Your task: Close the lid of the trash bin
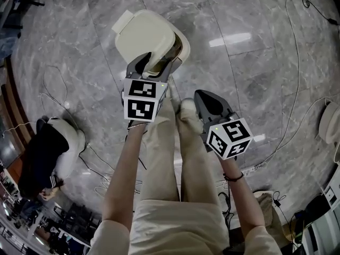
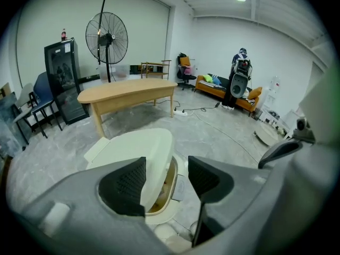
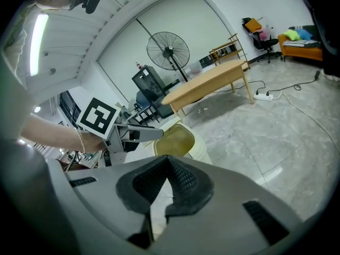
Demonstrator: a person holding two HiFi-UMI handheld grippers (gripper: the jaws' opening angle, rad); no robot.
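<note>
Head view: a cream plastic trash bin [image 1: 184, 45] is located on the grey marble floor [image 1: 255, 78], with its cream lid [image 1: 144, 35] tilted partway open. The left gripper [image 1: 154, 69] is positioned over the lid's near edge, jaws apart. The right gripper [image 1: 210, 101] is held aside, jaws together and empty. Closing is judged not yet done; the lid is to be pressed flat.

The lid [image 1: 146, 36] is cream, and the trash bin [image 3: 178, 142] shows mustard yellow inside. The floor [image 1: 255, 78] is grey marble with paler veins. The left gripper [image 2: 167, 177] and the right gripper [image 3: 169, 166] are grey with black, mesh-textured pads [image 2: 125, 185]. Each carries a marker cube [image 1: 141, 100] patterned in black and white squares. The person's trousers [image 1: 170, 195] are beige. Farther back are a light wooden table [image 2: 127, 92], a black fan [image 2: 106, 37] and an orange sofa [image 2: 223, 86].
</note>
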